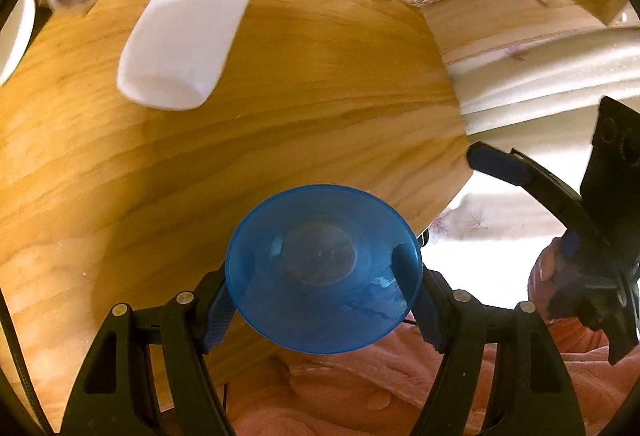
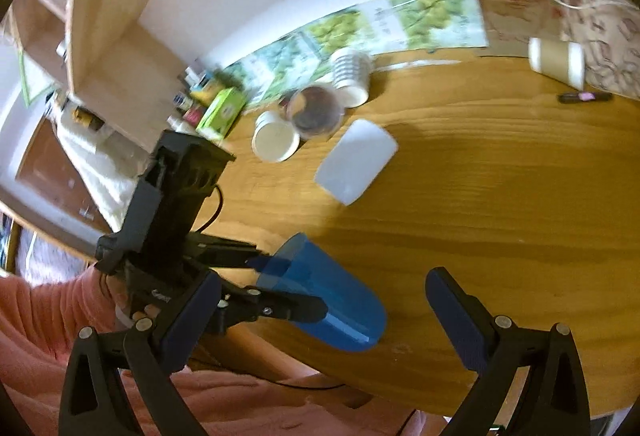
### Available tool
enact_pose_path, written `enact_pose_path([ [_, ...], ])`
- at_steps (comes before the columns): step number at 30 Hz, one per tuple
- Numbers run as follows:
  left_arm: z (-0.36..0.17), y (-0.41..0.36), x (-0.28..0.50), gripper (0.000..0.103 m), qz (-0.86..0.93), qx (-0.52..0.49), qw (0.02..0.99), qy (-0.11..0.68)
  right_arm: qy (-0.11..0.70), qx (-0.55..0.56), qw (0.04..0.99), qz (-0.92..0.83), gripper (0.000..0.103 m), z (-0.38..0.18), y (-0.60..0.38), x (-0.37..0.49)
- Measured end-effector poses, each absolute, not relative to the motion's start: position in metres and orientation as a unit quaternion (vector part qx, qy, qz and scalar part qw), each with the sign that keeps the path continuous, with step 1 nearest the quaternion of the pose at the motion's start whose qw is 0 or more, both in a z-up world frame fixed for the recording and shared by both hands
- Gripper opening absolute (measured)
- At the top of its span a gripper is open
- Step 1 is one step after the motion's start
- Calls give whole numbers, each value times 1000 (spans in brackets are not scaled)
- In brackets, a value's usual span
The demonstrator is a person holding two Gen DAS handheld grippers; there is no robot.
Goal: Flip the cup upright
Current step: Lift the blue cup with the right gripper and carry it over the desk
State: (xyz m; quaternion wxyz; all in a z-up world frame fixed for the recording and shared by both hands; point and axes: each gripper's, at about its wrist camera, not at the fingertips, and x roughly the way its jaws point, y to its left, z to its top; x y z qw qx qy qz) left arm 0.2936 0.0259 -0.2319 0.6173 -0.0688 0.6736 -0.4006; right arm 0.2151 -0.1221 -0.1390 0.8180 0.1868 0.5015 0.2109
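Observation:
A translucent blue cup (image 1: 320, 268) is held in my left gripper (image 1: 320, 300), its open mouth facing the left wrist camera; one finger is inside the rim, the other outside. In the right wrist view the blue cup (image 2: 332, 300) lies tilted on its side above the wooden table (image 2: 500, 196), pinched at the rim by the left gripper (image 2: 280, 284). My right gripper (image 2: 316, 320) is open and empty, just right of the cup. It also shows at the right edge of the left wrist view (image 1: 504, 168).
A white cup (image 1: 184, 36) lies on its side mid-table. A clear cup (image 2: 316, 112), an open paper cup (image 2: 276, 136), a stack of paper cups (image 2: 352, 76) and a brown paper cup (image 2: 556, 60) lie further back. The table edge is near the grippers.

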Motion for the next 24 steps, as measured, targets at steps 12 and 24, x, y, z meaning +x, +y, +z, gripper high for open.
enact_pose_path([
  [12,-233,45,310,77,-384,-92,622,677,495,160,819,242,103,-140,-115,224],
  [24,-237,61,319,87,-353,-97,634,681,504,109,813,271,103,-149,-94,228],
])
